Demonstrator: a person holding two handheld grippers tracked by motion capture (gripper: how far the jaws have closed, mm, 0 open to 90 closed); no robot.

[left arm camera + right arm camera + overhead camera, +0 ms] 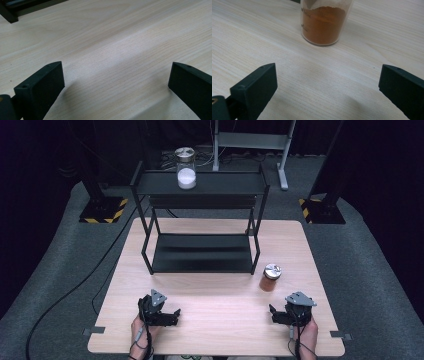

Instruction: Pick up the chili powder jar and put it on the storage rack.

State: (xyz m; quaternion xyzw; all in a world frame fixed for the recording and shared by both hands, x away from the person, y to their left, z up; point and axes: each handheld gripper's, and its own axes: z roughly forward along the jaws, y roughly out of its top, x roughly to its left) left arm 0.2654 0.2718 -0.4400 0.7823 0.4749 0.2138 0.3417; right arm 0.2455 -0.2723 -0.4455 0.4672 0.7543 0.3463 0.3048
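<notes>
Both tongs spread wide, right tongs [325,85] near upright orange-powder jar [324,22] ahead.

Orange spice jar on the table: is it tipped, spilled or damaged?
Nothing stands out. The orange spice jar stands upright on the table, lid on, no powder spilled, ahead of the open right tool.

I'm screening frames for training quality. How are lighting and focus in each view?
High view: table evenly lit, surroundings nearly black, image soft. Left gripper view: sharp wood grain, soft shadows under the left tool. Right gripper view: orange spice jar cropped at top, slightly soft.
</notes>
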